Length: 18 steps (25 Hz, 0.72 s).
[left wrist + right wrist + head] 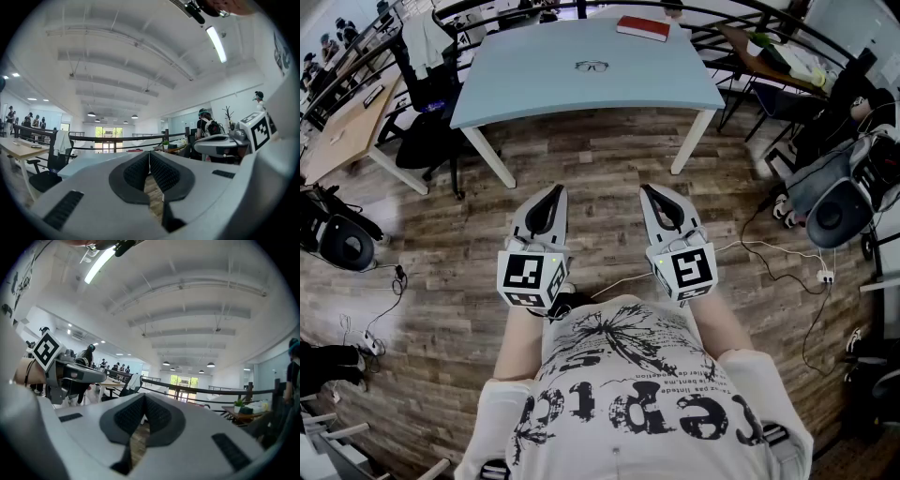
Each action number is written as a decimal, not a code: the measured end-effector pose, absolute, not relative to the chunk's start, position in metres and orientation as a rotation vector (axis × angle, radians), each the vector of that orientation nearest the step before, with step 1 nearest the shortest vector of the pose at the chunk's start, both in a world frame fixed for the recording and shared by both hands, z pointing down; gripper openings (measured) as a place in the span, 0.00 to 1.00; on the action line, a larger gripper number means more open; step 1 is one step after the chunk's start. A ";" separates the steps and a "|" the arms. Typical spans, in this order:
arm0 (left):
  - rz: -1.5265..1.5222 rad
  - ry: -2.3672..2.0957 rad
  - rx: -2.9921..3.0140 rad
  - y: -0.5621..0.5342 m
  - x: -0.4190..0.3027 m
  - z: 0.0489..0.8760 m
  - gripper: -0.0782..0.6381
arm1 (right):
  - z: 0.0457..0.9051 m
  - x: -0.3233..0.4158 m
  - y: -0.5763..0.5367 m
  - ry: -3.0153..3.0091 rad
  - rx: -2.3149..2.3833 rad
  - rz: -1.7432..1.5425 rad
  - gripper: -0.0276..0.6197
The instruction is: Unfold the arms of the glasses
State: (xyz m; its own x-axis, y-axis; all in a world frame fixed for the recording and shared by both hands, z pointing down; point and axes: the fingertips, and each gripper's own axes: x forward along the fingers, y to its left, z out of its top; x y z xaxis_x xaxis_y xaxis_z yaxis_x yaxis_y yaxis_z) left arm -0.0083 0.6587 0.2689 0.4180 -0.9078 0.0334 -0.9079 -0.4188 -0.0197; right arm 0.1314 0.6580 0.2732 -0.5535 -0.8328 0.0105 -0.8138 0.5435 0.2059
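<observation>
Glasses [592,66] lay untouched on table [516,89] — L gripper [557,189] & R gripper [648,189], both clenched empty, held level at waist, prob. pre-approach pose.

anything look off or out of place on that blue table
Nothing stands out. The glasses lie by themselves near the middle of the table, and the red book sits flat at its far edge. Nothing looks spilled or broken.

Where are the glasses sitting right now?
In the head view, top centre: the glasses lie near the middle of the light blue table, with a red book beyond them to the right.
</observation>
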 end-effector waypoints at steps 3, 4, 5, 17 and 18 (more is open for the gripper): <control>0.068 -1.684 2.641 0.658 -0.008 0.268 0.13 | 0.270 0.131 0.657 -2.660 1.421 -0.281 0.06; 0.068 -1.680 2.641 0.658 -0.007 0.268 0.13 | 0.270 0.133 0.656 -2.658 1.419 -0.279 0.06; 0.067 -1.676 2.642 0.657 -0.005 0.268 0.13 | 0.270 0.134 0.656 -2.657 1.417 -0.275 0.06; 0.083 -1.626 2.663 0.637 0.015 0.278 0.13 | 0.290 0.154 0.634 -2.638 1.434 -0.201 0.06; 0.093 -1.623 2.661 0.634 0.014 0.280 0.13 | 0.293 0.154 0.630 -2.635 1.435 -0.191 0.06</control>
